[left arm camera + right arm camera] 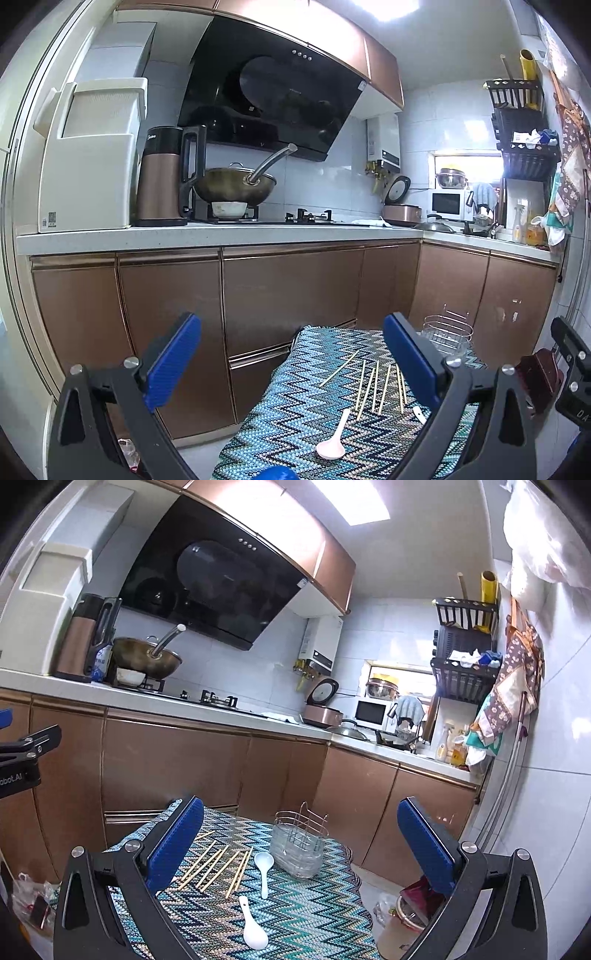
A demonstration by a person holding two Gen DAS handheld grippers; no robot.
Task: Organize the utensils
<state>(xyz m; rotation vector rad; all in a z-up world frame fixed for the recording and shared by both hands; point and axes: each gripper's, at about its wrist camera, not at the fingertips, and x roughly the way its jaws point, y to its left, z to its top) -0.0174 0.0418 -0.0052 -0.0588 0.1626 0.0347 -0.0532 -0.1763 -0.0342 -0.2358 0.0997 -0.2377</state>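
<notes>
Chopsticks [216, 866] show fully only rightward, beside two spoons [263, 867].

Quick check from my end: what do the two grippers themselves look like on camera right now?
Both match: the left gripper and right gripper have black angular frames with triangular cut-outs and silver round bolts at the pivots. The jaws carry flat, ribbed blue pads. White lettering marks the left gripper's body at the right view's edge. No cables or sleeves show.

second spoon [419, 413]: bowl behind left fingers [410, 363] | chopsticks [373, 384]: count unclear, overlapping
</notes>
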